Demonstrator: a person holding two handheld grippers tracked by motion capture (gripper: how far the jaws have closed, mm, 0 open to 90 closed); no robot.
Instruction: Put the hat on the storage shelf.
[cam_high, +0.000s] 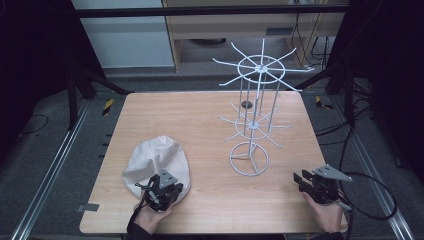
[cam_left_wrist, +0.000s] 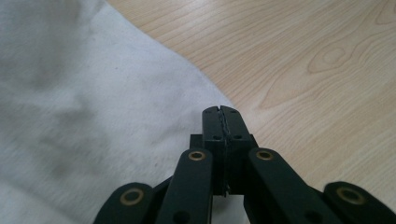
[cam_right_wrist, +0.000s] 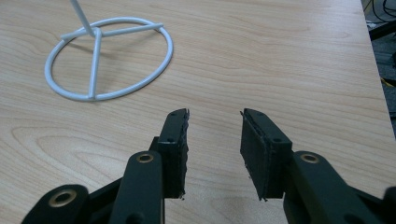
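A white cloth cap (cam_high: 157, 161) lies crumpled on the wooden table (cam_high: 200, 110) at the front left. My left gripper (cam_high: 165, 189) sits at the cap's near edge. In the left gripper view its jaws (cam_left_wrist: 221, 112) are pressed together right at the border of the cap (cam_left_wrist: 84, 102), and I see no cloth between the pads. A white wire display rack (cam_high: 253, 125) stands right of centre on a ring base (cam_high: 248, 159). My right gripper (cam_high: 301, 179) rests near the front right corner, its jaws (cam_right_wrist: 215, 114) apart over bare wood, short of the ring base (cam_right_wrist: 109, 58).
The rack's spokes (cam_high: 260, 67) spread wide at two levels above the table. Metal rails (cam_high: 55, 160) run along both sides of the table, with cables (cam_high: 370, 200) on the floor at the right. A wooden cabinet (cam_high: 240, 25) stands behind.
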